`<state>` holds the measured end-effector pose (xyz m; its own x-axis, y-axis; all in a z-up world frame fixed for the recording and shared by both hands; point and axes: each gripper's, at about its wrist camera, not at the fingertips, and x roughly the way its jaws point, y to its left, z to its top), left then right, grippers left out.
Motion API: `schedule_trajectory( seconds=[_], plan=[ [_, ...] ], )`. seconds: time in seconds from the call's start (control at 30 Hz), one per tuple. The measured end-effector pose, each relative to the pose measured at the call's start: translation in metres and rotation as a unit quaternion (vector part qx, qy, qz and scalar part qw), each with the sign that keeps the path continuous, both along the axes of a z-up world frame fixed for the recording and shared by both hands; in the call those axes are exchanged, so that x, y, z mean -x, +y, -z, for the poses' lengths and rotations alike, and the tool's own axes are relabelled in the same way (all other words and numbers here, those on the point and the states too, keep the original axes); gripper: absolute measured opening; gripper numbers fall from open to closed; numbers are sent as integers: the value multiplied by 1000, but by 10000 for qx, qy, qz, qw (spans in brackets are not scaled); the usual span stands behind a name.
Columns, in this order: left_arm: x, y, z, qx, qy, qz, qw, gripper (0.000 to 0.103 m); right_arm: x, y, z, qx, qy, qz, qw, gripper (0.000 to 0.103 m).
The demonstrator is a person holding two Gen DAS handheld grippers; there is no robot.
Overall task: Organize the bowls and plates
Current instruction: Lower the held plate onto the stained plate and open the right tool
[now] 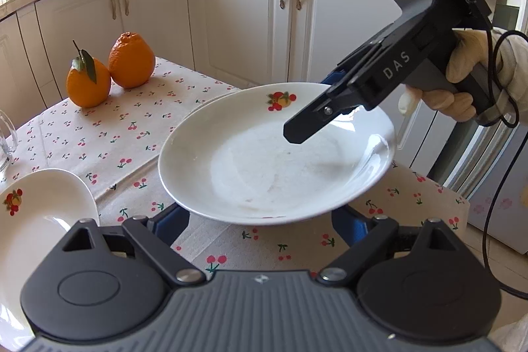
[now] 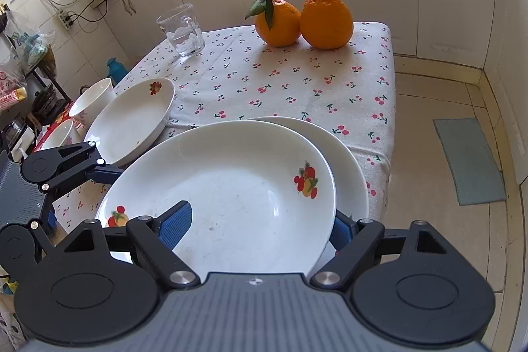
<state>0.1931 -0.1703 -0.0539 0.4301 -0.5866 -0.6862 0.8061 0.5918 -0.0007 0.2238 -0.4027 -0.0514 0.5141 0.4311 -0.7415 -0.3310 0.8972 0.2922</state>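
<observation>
Fruit-print plate (image 2: 231,187) between right gripper (image 2: 260,226) jaws

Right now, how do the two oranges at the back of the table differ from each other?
The leafy orange carries a stem with green leaves; the bumpy-topped orange has none. The bumpy-topped orange stands taller, with a knobbly raised crown, while the leafy orange is rounder and lower. In the right wrist view the leafy orange sits nearer the glass mug. Both are bright orange, stand upright, and touch side by side on the cherry-print tablecloth.
</observation>
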Motion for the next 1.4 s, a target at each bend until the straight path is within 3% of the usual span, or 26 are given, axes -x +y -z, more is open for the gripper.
schedule_trajectory(
  seconds=[0.73,1.4],
  plan=[
    [3,0,1,-50,-89,-73,9999,95,32,-2,-9,221,-23,280,9994,92],
    [43,42,-20,164,-348,-770,9963,95,49,21,-6,967,-75,343,9947,96]
  ],
)
